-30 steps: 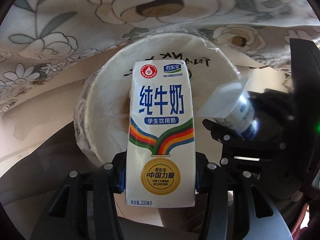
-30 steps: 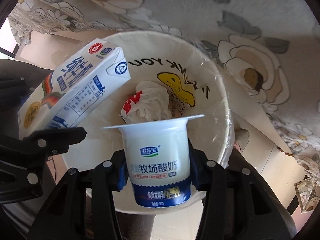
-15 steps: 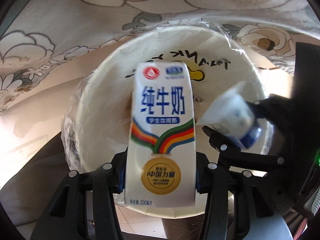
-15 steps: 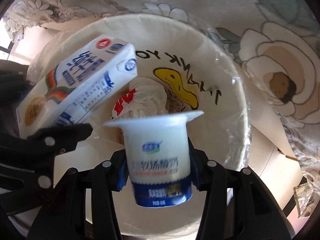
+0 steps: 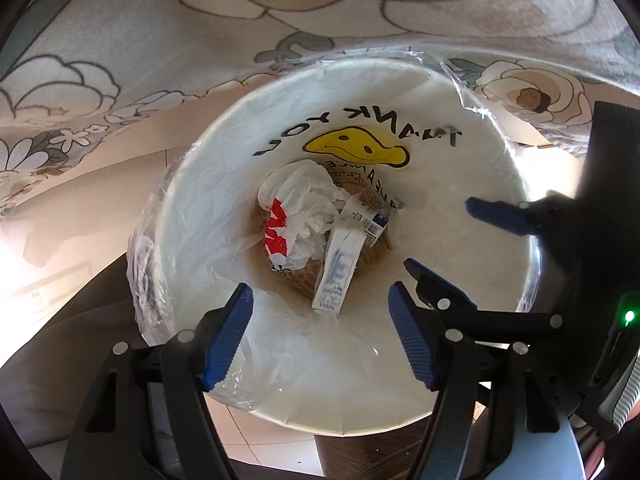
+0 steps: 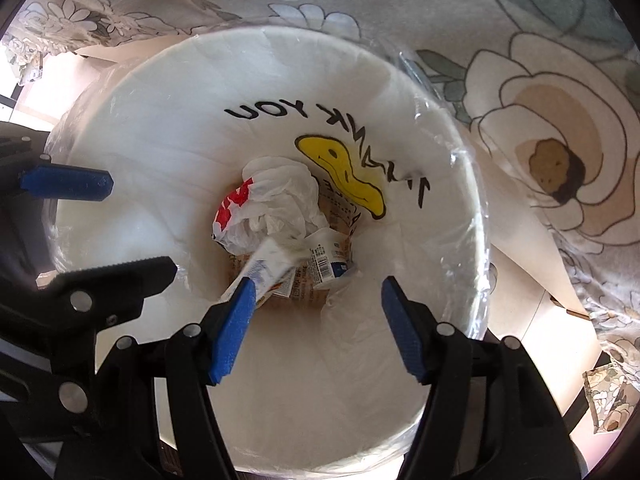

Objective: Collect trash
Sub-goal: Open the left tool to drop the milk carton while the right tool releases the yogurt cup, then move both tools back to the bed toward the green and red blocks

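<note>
A round trash bin (image 5: pixel 400 80) lined with a white bag printed with a yellow face fills both views; it also shows in the right wrist view (image 6: pixel 460 184). My left gripper (image 5: pixel 320 336) is open and empty above the bin's near rim. My right gripper (image 6: pixel 316 328) is open and empty above the bin too, and it shows at the right of the left wrist view (image 5: pixel 452 240). At the bottom lie the milk carton (image 5: pixel 338 272), the yogurt cup (image 6: pixel 326 258) and a crumpled white and red plastic bag (image 5: pixel 300 216).
A floral cloth (image 5: pixel 200 20) hangs behind the bin and drapes on the right (image 6: pixel 560 140). Pale floor (image 5: pixel 48 248) shows left of the bin.
Both grippers opened over the bin. The milk carton dropped from the left one and the yogurt cup from the right one; both now lie at the bottom.
</note>
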`<state>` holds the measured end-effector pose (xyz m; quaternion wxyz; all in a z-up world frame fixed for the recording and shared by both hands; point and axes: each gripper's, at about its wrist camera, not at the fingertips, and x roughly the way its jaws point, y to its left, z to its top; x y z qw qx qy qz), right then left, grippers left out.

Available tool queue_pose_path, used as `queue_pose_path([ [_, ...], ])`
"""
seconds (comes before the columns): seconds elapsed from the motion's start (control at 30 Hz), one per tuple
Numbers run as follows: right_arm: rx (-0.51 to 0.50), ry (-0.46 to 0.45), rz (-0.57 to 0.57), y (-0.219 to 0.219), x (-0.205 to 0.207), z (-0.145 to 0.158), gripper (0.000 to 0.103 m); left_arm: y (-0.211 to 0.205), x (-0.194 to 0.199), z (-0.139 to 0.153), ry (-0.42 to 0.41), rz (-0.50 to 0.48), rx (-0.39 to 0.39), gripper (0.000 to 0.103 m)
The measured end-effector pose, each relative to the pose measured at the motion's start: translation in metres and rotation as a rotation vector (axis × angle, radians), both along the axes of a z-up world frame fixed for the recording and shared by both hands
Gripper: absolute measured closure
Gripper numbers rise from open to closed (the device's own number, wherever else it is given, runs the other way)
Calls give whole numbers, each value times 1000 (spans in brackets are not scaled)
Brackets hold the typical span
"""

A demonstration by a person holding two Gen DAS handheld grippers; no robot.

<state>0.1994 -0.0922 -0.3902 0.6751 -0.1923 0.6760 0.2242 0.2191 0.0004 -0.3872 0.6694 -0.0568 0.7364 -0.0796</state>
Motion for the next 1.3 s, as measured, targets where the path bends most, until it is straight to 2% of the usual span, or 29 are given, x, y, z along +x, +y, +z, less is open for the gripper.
queue_pose_path([
  [0.2, 6, 41, -9, 4, -7, -8, 37, 9, -7, 9, 8, 8, 4, 30],
  [0.3, 7, 51, 12, 7, -18, -2, 37, 10, -13, 14, 3, 13, -5, 27],
  [0.4, -4, 23, 50, 11, -30, 9, 37, 11, -22, 28, -47, -10, 9, 23],
  [0.53, 36, 37, 43, 4, -40, 26, 37, 13, -35, 50, -111, -50, 25, 22],
  [0.73, 67, 0, 9, -10, -45, 67, 37, 16, -51, 104, -206, -94, 55, 22],
  [1.0, 145, -128, -22, -40, -42, 155, 37, 12, -61, 201, -406, -128, 108, 18],
  [1.13, 204, -209, -43, -57, -35, 214, 37, 12, -54, 251, -490, -119, 97, 17],
  [1.3, 237, -349, -8, -72, -23, 287, 37, 9, -41, 309, -602, -143, 99, 15],
])
